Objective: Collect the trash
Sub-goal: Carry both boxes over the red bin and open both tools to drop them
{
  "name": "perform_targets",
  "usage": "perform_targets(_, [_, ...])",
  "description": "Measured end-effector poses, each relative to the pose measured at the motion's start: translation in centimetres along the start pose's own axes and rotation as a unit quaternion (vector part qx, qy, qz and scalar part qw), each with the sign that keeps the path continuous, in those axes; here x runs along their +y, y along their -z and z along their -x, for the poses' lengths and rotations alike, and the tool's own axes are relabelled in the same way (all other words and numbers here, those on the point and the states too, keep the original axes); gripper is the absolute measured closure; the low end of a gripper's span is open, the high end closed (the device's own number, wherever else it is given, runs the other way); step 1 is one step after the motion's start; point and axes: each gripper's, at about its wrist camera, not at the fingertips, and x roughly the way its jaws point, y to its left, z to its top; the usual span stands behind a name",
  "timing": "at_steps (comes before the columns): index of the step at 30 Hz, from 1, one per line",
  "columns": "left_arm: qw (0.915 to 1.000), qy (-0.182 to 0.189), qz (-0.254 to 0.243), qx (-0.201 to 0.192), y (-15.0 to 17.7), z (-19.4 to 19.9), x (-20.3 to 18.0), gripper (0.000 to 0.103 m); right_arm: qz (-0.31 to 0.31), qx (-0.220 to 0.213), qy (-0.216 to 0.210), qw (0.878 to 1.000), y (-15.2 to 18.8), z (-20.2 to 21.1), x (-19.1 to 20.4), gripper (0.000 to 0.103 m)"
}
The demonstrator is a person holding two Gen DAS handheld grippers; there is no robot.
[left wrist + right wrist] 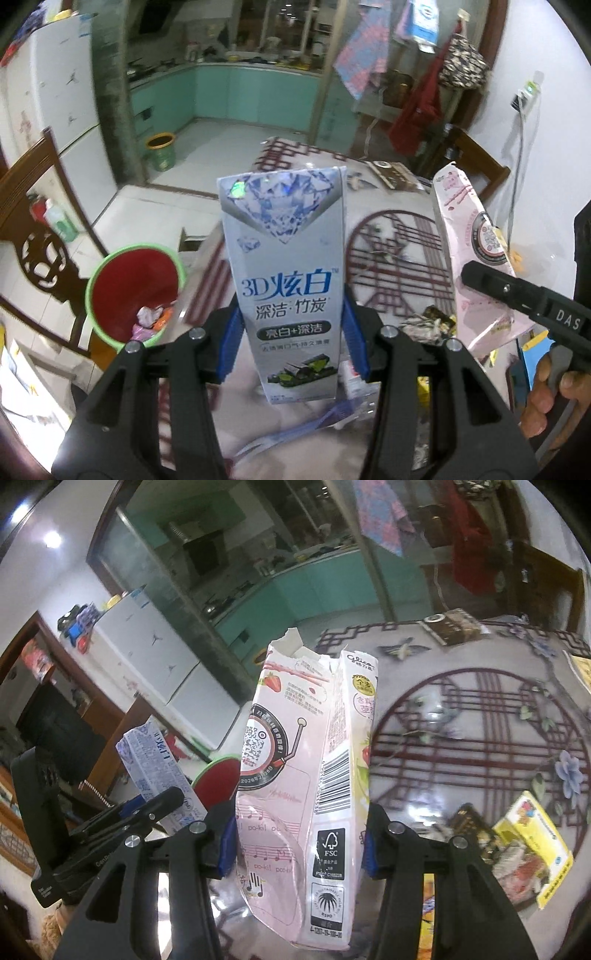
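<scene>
My left gripper (291, 343) is shut on a silver-blue toothpaste box (286, 273) and holds it upright above the table. The box also shows in the right wrist view (159, 771). My right gripper (299, 845) is shut on a torn pink Pocky box (303, 775), held upright; the pink box shows at the right of the left wrist view (469, 251). A red bin with a green rim (135, 291) stands on the floor left of the table, with some wrappers inside; its rim shows in the right wrist view (216, 775).
The table (480, 716) has a patterned cover. On it lie a yellow box (532, 845), dark wrappers (476, 830) and a brown box (450, 624) at the far edge. A carved wooden chair (40, 236) stands left of the bin. A fridge (55, 92) is behind.
</scene>
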Motion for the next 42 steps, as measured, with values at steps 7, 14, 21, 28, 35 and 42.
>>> perform_targets(7, [0.9991, -0.024, 0.034, -0.001, 0.3, 0.9, 4.4, 0.056, 0.025, 0.021, -0.019, 0.999, 0.4, -2.6, 3.6, 0.054])
perform_targets(14, [0.9977, -0.037, 0.057, 0.003, 0.2, 1.0, 8.3, 0.056, 0.035, 0.034, -0.024, 0.999, 0.7, -4.7, 6.2, 0.054])
perform_targets(21, [0.9972, -0.038, 0.064, 0.002, -0.2, 0.8, 11.3, 0.056, 0.037, 0.042, -0.020, 0.998, 0.8, -6.6, 8.5, 0.054])
perform_targets(28, [0.9966, -0.042, 0.071, 0.006, -0.7, 0.3, 14.7, 0.056, 0.043, 0.050, -0.021, 0.998, 0.6, -9.0, 11.2, 0.054])
perform_targets(35, [0.9957, -0.049, 0.078, 0.009, -1.6, -0.5, 18.1, 0.056, 0.046, 0.060, -0.022, 0.997, 0.5, -11.6, 13.5, 0.054])
perform_targets(42, [0.9954, -0.052, 0.078, 0.016, -2.7, -1.8, 20.7, 0.056, 0.050, 0.067, -0.022, 0.996, 0.2, -14.0, 15.2, 0.054])
